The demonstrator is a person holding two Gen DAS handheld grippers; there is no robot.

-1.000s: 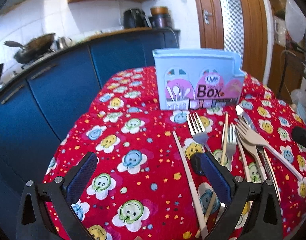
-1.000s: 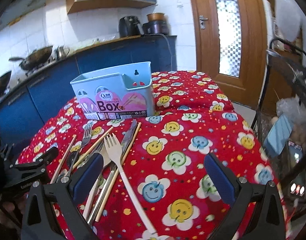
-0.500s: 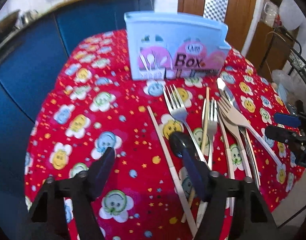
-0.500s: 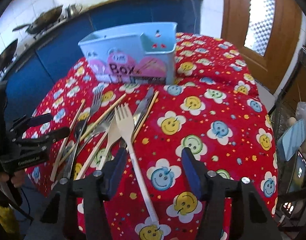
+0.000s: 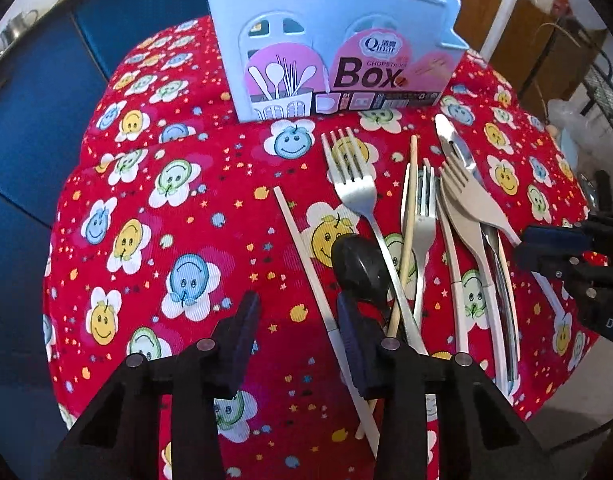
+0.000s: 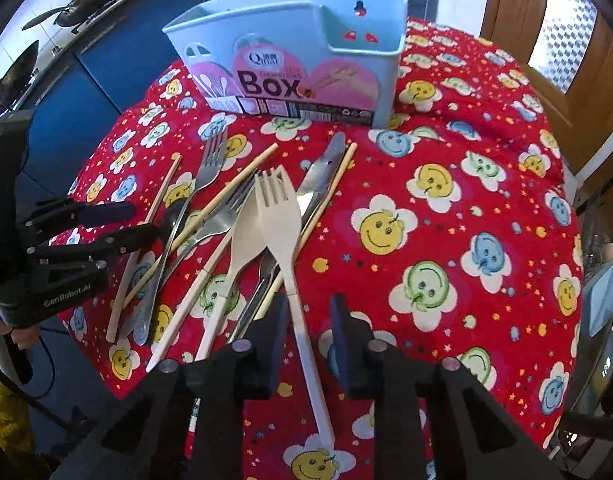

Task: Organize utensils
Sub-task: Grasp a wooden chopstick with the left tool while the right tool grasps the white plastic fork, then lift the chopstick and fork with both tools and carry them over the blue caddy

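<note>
Right wrist view, cream fork (image 6: 284, 240) handle between open right gripper (image 6: 306, 332) (unpinched)

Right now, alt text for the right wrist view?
The right claw, open, straddles the handle of a white plastic fork in a pile of cutlery and chopsticks on a red smiley-face tablecloth. A light blue utensil box stands behind; the left claw enters at left.
</note>
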